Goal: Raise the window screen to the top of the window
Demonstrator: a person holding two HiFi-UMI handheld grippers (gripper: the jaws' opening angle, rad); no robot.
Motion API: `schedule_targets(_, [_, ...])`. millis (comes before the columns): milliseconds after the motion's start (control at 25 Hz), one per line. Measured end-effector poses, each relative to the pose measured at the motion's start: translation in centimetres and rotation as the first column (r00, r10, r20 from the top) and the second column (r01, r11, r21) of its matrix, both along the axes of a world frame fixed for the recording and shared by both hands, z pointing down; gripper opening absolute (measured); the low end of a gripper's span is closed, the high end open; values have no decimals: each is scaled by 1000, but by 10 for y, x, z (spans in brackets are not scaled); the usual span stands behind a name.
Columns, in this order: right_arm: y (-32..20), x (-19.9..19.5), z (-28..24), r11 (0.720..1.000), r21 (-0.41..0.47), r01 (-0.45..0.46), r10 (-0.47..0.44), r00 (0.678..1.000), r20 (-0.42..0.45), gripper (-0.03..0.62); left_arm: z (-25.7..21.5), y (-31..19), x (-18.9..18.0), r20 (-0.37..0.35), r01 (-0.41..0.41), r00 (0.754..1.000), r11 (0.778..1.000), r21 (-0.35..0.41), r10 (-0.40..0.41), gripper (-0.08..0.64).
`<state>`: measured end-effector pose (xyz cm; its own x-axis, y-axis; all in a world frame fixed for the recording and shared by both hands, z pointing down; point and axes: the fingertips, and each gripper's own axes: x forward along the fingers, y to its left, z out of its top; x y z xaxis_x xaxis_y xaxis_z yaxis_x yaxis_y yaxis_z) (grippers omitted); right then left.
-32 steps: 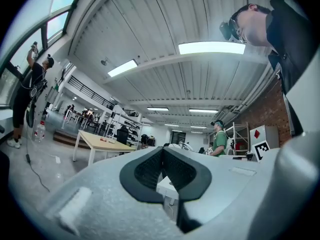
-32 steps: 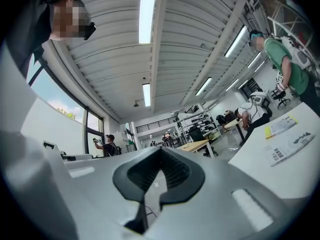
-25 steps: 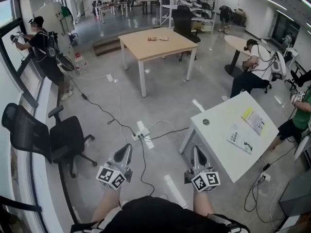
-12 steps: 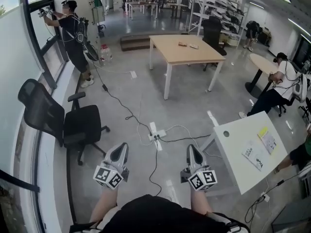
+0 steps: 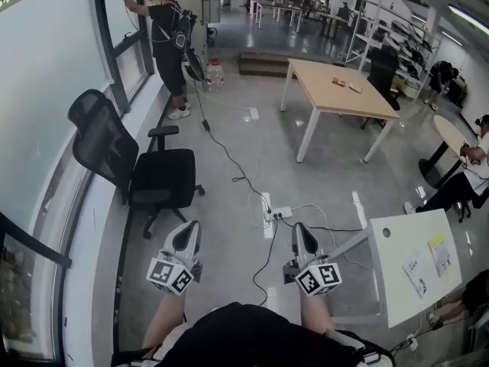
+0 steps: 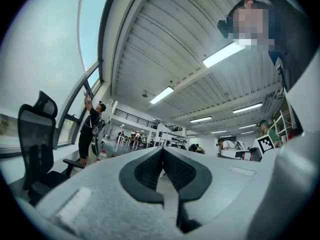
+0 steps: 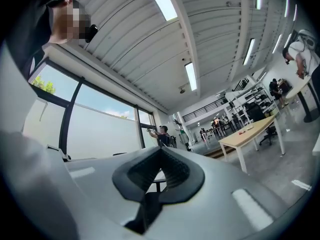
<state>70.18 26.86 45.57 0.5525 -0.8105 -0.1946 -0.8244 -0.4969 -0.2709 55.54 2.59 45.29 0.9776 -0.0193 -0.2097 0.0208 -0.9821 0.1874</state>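
Both grippers are held low in front of the person, side by side above the grey floor (image 5: 229, 151) and pointed forward. The left gripper (image 5: 189, 232) is seen with its jaws pressed together and nothing between them. The right gripper (image 5: 299, 229) is likewise closed and empty.

The window screen (image 5: 53, 75), a pale sheet drawn over the lower glass, is found along the wall at the left of the head view. It is set well apart from both grippers, nearer to the left one, and is touched by neither. A strip of uncovered glass, with greenery and sky behind it, is left showing above its top edge.

A black office chair (image 5: 145, 174) is placed between the screen and the left gripper, close to the sill. Farther along the same wall, another person (image 5: 168, 33) is seen with arms raised to the window frame. A power strip (image 5: 276, 214) with trailing cables is laid on the floor ahead of the two grippers. A white table (image 5: 416, 258) is seen to the right of the right gripper, and a wooden table (image 5: 344, 90) well beyond.
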Motion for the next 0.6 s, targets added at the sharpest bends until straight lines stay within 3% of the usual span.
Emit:
schedule_targets(320, [-81, -25, 7, 987, 4, 161, -161, 987, 8, 2, 8, -55, -64, 9, 169, 986, 986, -4, -169, 2])
schedule_targets(600, [-108, -22, 8, 963, 5, 269, -269, 963, 10, 2, 4, -61, -83, 31, 289, 957, 957, -12, -289, 3])
